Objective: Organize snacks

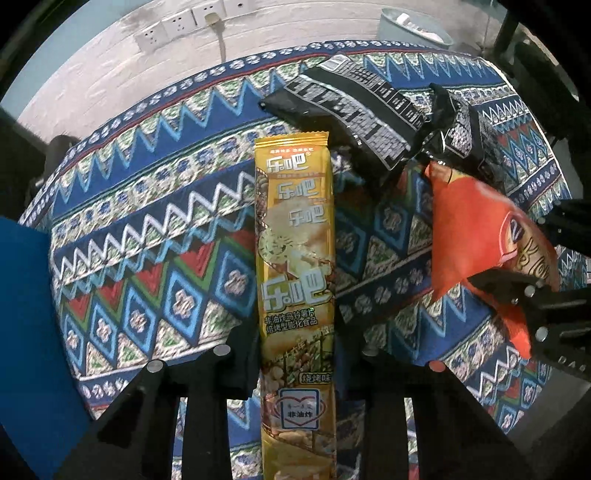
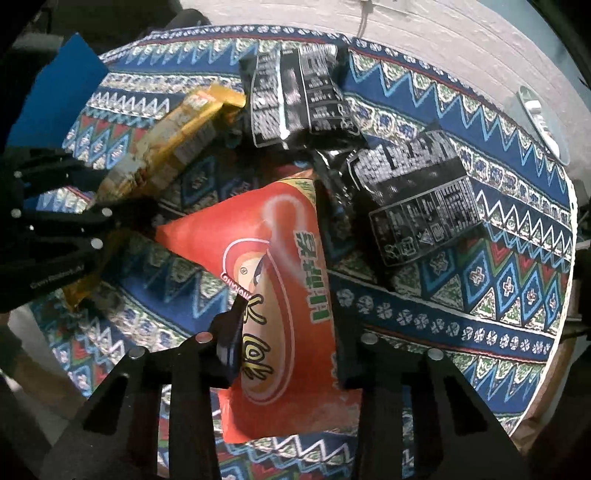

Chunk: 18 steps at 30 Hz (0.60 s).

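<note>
My left gripper (image 1: 295,354) is shut on a long yellow snack pack (image 1: 295,258), held lengthwise above the patterned tablecloth; the pack also shows in the right wrist view (image 2: 173,140). My right gripper (image 2: 288,332) is shut on an orange-red snack bag (image 2: 273,266), which also shows at the right of the left wrist view (image 1: 476,236). Two black snack bags lie on the table beyond: one farther (image 2: 295,96), one to the right (image 2: 417,199). In the left wrist view they lie at the top (image 1: 354,110).
A round table carries a blue patterned cloth (image 1: 147,229). A blue object (image 1: 33,325) stands at its left edge. A grey bin (image 1: 413,29) stands on the floor beyond the table. Wall sockets (image 1: 177,26) and a cable are on the pale floor side.
</note>
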{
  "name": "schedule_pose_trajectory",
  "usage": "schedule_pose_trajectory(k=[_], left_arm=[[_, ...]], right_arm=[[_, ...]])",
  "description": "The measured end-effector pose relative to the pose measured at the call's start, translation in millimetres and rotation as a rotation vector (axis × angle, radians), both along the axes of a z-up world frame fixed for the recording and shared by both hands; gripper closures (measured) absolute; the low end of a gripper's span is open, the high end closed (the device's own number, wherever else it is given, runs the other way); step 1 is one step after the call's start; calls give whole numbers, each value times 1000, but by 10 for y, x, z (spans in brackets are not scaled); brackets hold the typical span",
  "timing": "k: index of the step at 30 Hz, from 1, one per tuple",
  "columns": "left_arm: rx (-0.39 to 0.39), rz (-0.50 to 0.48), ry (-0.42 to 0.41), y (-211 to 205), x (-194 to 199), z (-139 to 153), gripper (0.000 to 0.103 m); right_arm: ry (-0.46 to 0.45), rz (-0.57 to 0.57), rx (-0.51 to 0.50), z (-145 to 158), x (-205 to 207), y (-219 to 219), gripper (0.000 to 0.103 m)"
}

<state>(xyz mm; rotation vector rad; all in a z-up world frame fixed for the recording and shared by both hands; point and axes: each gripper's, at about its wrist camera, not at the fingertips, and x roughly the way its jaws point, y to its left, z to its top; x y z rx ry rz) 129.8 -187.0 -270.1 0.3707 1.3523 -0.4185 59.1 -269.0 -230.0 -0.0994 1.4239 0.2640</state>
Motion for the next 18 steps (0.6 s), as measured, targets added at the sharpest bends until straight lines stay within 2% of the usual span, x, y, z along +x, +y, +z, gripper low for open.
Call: schedule_pose_trajectory(k=[7,13,18], left_arm=[[8,8,-37,232,-100,140,72],[2,7,-96,461,-241,409,72],[-18,7,-144,579,-438,672,72]], right_arm=[[-17,4,16,182,-44,227,68],[-56,-11,28,479,-52,312,68],[-94,-34,30,608,-32,276,68]])
